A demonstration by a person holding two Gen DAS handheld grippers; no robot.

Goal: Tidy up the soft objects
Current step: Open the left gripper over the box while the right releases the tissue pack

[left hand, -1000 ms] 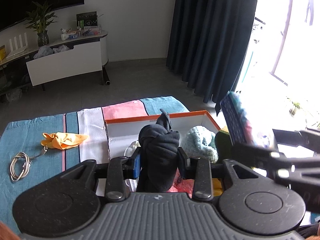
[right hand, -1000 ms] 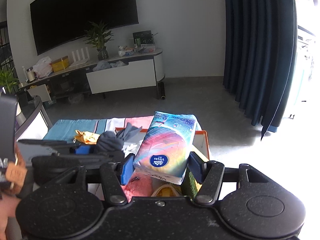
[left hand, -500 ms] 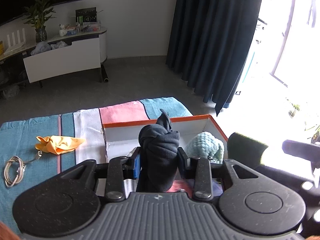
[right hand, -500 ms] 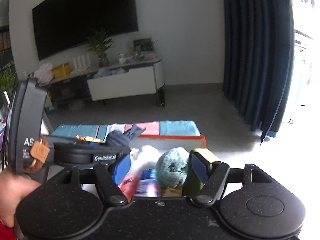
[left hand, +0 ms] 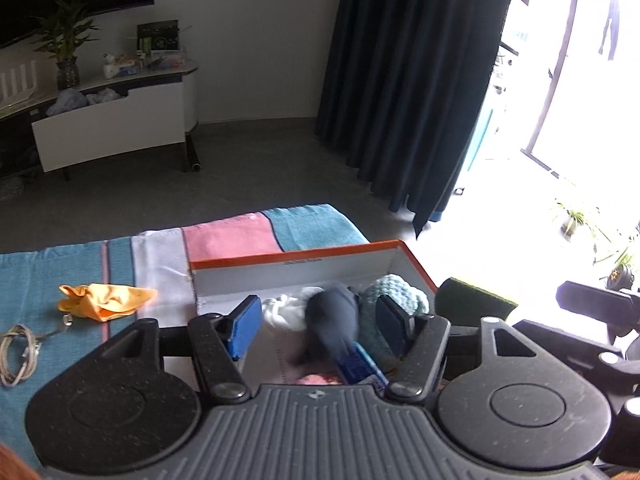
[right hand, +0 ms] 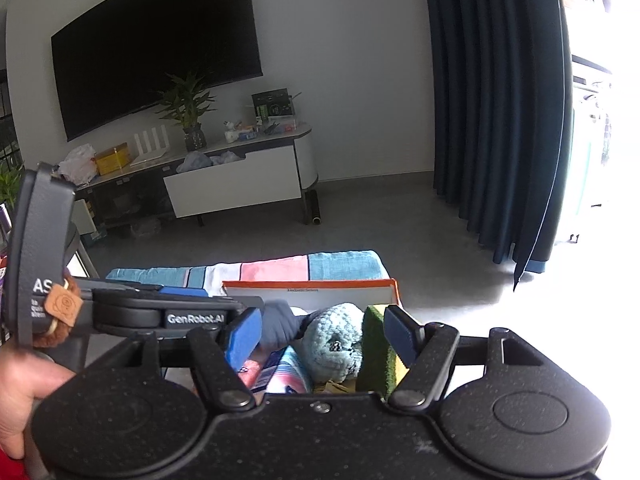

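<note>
Hovering over the box (left hand: pixel 412 258), both tools stand spread, the left tool (left hand: pixel 318 326) just opening off the dark sock (left hand: pixel 334 322).

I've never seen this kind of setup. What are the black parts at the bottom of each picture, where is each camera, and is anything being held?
No robot here: a person holds a two-finger tool in each hand, with a camera on each looking forward along its fingers. The black parts are the tools themselves. The left tool has just been opening, and the blurred dark sock between its blue pads looks let go, over the box. The right tool is open and holds nothing. The box sits on a striped cloth and contains a knitted blue ball, a tissue pack and a green sponge. An orange cloth and a cable lie outside.
</note>
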